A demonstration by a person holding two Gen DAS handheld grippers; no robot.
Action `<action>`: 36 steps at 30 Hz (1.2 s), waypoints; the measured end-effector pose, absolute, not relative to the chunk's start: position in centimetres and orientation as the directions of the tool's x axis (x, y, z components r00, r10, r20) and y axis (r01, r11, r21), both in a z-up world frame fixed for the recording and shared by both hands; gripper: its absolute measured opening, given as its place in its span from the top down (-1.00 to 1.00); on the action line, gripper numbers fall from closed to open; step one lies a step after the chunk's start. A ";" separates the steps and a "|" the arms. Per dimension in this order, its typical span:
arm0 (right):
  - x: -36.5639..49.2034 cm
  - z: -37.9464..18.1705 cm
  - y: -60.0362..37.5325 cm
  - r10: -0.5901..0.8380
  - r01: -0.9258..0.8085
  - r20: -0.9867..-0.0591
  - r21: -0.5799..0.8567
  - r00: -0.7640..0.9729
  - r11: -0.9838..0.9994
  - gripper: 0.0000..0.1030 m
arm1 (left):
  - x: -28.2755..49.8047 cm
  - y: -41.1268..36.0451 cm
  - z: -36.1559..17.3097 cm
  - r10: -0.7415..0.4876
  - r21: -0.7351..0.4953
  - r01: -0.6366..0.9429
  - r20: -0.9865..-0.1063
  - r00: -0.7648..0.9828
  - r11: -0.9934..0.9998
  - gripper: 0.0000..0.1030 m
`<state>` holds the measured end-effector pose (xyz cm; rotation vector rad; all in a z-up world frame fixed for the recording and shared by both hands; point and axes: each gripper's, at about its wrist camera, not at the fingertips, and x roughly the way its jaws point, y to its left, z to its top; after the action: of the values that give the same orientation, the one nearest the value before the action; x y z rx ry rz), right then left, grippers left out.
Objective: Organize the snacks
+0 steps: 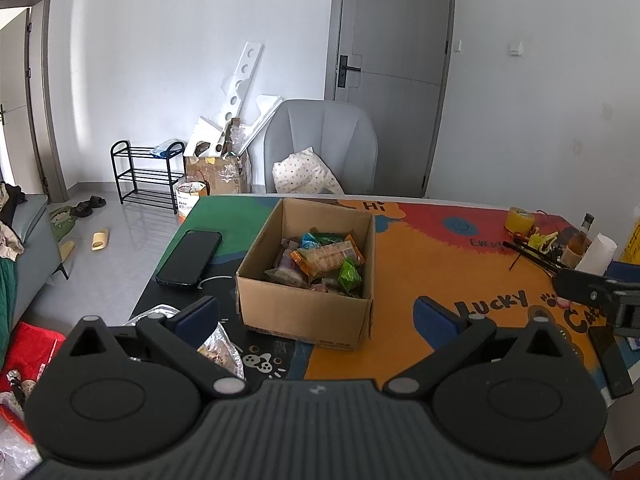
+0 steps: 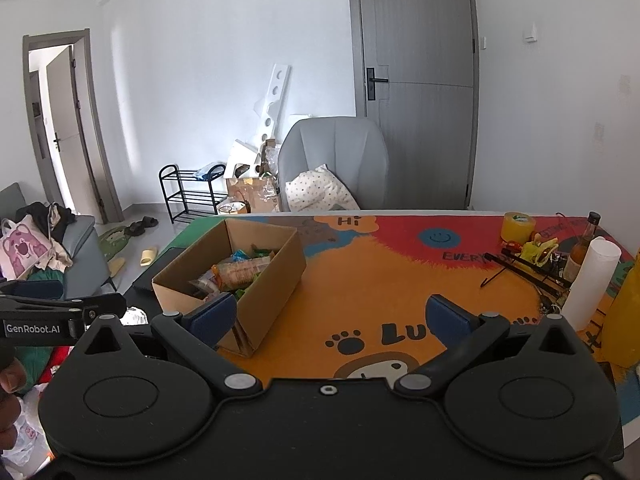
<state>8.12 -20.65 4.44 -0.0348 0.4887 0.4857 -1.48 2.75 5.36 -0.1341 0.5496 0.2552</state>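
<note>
Broadly, a table (image 1: pixel 440 264) covered by a bright cartoon mat in orange, red and green fills both views, with a grey upholstered chair (image 1: pixel 320 140) holding a dotted white cushion (image 1: pixel 306 172) behind its far edge. On the mat stands an open brown cardboard box (image 1: pixel 304 308), and the snacks (image 1: pixel 324 260), a loose heap of orange, green and blue packets, lie inside it. Left of the box lies a black smartphone (image 1: pixel 189 258), flat on the green part of the mat. Near the right end of the table stand a white paper roll (image 2: pixel 588 284), a roll of yellow tape (image 2: pixel 519 226) and a small brown glass bottle (image 2: pixel 584 248).

The left gripper (image 1: pixel 318 314) hovers just before the box, blue-padded fingers spread wide with nothing between them; a crinkled clear snack bag (image 1: pixel 222 354) lies beneath its left finger. The right gripper (image 2: pixel 332 316) hangs over the orange mat to the right of the box, jaws likewise wide apart and empty.
</note>
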 end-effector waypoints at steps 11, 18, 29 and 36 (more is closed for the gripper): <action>8.3 4.2 -20.6 0.438 -0.454 -0.465 0.083 0.769 0.887 -1.00 | -1.0 2.7 5.0 0.198 -0.053 -0.269 -0.545 0.815 0.962 -1.00; 8.6 4.2 -20.8 0.438 -0.452 -0.464 0.088 0.770 0.888 -1.00 | -0.8 2.6 5.0 0.193 -0.051 -0.264 -0.549 0.813 0.963 -1.00; 8.7 4.2 -20.8 0.441 -0.455 -0.466 0.089 0.768 0.886 -1.00 | -0.7 2.8 4.9 0.193 -0.055 -0.265 -0.550 0.812 0.963 -1.00; 8.7 4.1 -20.8 0.441 -0.455 -0.465 0.090 0.767 0.886 -1.00 | -0.7 2.8 4.9 0.189 -0.054 -0.261 -0.552 0.812 0.964 -1.00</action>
<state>8.67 -20.81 4.10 -0.0283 0.4980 0.4865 -0.69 2.81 4.91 -0.1297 0.5745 0.2410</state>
